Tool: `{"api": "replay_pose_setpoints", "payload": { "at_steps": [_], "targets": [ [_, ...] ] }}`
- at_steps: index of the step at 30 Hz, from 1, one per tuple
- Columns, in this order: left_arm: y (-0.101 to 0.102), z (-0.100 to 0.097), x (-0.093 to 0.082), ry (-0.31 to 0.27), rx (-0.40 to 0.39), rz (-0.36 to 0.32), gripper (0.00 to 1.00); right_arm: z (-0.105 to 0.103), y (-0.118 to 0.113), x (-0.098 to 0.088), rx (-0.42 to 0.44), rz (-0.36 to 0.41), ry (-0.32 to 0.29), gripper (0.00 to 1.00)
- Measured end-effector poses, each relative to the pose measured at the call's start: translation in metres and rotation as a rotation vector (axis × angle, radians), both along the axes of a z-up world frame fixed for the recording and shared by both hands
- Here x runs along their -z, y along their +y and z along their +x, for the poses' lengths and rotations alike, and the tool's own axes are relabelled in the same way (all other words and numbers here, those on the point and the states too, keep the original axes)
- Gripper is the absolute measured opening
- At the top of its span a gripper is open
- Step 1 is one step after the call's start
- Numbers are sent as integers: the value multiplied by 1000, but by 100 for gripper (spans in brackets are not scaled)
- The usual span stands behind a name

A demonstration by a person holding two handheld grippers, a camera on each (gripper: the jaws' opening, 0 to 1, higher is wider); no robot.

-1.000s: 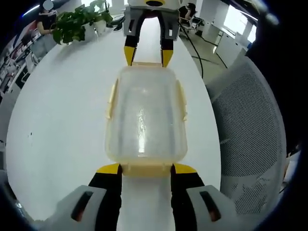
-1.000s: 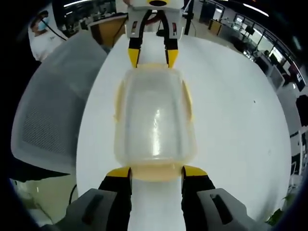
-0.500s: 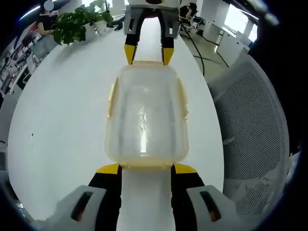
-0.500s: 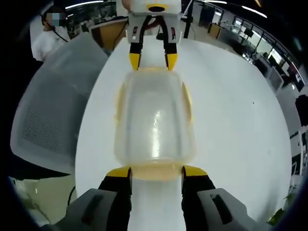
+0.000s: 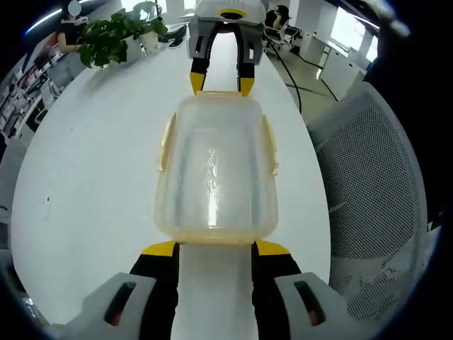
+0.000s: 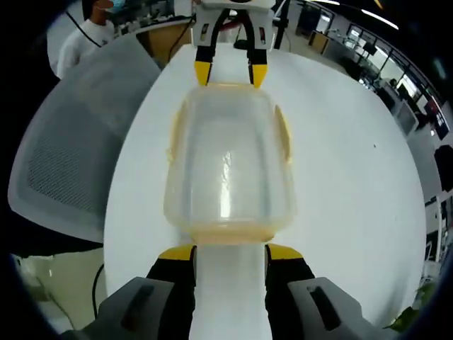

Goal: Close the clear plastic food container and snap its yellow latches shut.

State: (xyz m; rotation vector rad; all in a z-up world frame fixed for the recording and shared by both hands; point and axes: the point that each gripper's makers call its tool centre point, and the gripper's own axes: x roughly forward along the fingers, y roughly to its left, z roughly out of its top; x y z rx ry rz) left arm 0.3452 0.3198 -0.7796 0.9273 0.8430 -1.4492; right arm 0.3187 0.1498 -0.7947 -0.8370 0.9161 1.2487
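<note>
A clear plastic container (image 5: 214, 173) with its lid on lies lengthwise on the white table (image 5: 85, 184), between my two grippers. Yellow latches (image 5: 165, 145) along its long sides stand slightly flared out. My left gripper (image 5: 216, 249) is open, its yellow tips flanking the near end latch (image 5: 214, 244). At the far end, my right gripper (image 5: 220, 83) is open too, tips at the container's edge. In the right gripper view the container (image 6: 228, 166) lies just beyond the right gripper (image 6: 230, 252), and the left gripper (image 6: 230, 74) sits at its far end.
A white mesh chair (image 5: 368, 184) stands close by the table's edge, also visible as the chair (image 6: 64, 163). A potted plant (image 5: 117, 35) is at the table's far end. A person in white (image 6: 85, 35) stands behind the chair.
The right gripper has drawn back slightly, so the container's end now lies just past its tips instead of between them. The container itself stays put. The person behind the chair has shifted.
</note>
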Motion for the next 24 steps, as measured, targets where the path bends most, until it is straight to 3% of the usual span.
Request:
{"api": "replay_pose_setpoints", "payload": {
  "at_steps": [1,3,9,16,24],
  "targets": [
    [0,0,0,-8,6,2,39,1,3,-2,24,33,5,37],
    [1,0,1,-6,6,5,39,7,0,-5,20,26,-25,37],
    [2,-1,1,3,-4,9,39,9,-3,-10,82,36,-1,38],
    [9,-4,2,-5,2,31,37,5,-6,-11,96,33,0,38],
    [10,-6,-4,39,-118,-14,41,4,-2,-22,214,81,50,38]
  ]
}}
